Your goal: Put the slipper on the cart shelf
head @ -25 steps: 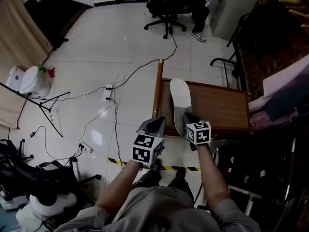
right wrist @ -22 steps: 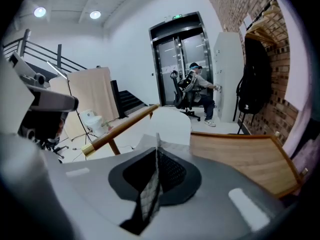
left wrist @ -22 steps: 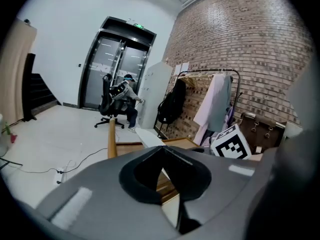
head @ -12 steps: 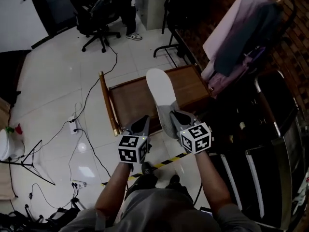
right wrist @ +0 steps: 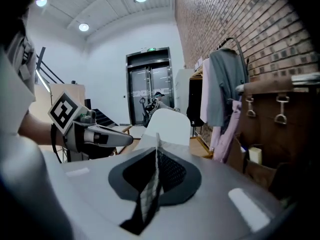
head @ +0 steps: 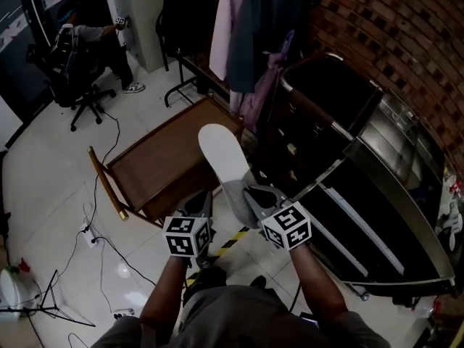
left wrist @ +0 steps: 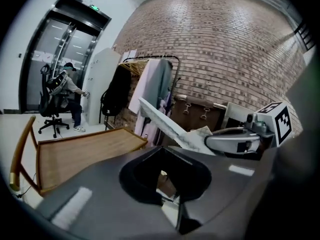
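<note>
**Fingers shut on the slipper's edge, left pair closed on nothing**

Fingers of my right gripper (right wrist: 150, 184) are pressed together on a thin, grid-textured edge of the slipper (right wrist: 167, 126). That strip runs straight up the seam between them. Past my jaws the pale sole rises, broad and smooth.

From the head view the slipper (head: 225, 158) sticks out ahead of my right gripper (head: 246, 193), sole up and toe pointing away from me. It hangs in the air, with its toe seen over the near corner of a low wooden platform (head: 159, 165). The dark cart (head: 384, 216) with its bright rails stands just to the right. The slipper is not on any of its shelves.

My left gripper (head: 201, 207) hovers beside the right one, a little lower in the picture. In its own view the left gripper (left wrist: 175, 194) has its jaws closed against each other with nothing between them. That view also shows the slipper (left wrist: 165, 124) edge-on, slanting up from my right gripper (left wrist: 240, 144).

Clothes (head: 246, 42) hang on a rack against the brick wall (head: 391, 35). A person (head: 80, 46) sits in an office chair far off to the left.
</note>
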Demonstrator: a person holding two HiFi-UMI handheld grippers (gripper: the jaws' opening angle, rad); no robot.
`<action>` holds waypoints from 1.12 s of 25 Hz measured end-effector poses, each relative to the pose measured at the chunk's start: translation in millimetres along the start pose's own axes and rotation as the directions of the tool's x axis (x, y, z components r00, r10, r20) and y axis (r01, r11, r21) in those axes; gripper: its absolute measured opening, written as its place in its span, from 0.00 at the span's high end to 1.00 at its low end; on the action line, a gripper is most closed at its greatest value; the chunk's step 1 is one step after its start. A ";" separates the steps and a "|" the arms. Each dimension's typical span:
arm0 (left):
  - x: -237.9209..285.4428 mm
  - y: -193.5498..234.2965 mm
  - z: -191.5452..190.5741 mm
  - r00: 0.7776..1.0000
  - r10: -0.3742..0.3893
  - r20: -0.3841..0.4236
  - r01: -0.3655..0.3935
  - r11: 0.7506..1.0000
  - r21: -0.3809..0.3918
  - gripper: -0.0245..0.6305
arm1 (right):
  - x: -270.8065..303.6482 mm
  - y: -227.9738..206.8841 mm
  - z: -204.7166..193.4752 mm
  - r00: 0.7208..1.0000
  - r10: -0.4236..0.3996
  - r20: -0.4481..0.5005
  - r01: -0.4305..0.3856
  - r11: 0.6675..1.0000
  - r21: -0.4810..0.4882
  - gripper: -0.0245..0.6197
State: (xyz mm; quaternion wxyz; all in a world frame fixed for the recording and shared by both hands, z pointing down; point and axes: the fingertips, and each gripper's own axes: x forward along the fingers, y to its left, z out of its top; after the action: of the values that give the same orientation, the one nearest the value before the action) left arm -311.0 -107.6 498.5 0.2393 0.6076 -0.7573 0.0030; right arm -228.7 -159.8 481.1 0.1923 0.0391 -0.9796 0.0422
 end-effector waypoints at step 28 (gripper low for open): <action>72.0 -430.1 -140.1 0.786 -0.521 -0.334 0.603 0.766 0.222 0.95 | -430.3 -133.5 -231.9 0.747 -0.646 -0.157 0.655 0.674 0.343 0.95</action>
State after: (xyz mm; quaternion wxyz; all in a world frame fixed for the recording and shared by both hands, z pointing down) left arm 125.1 -244.9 525.8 0.2226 0.8322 -0.4909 0.1297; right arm 267.5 -243.7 540.5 0.1945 0.4205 -0.8719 0.1586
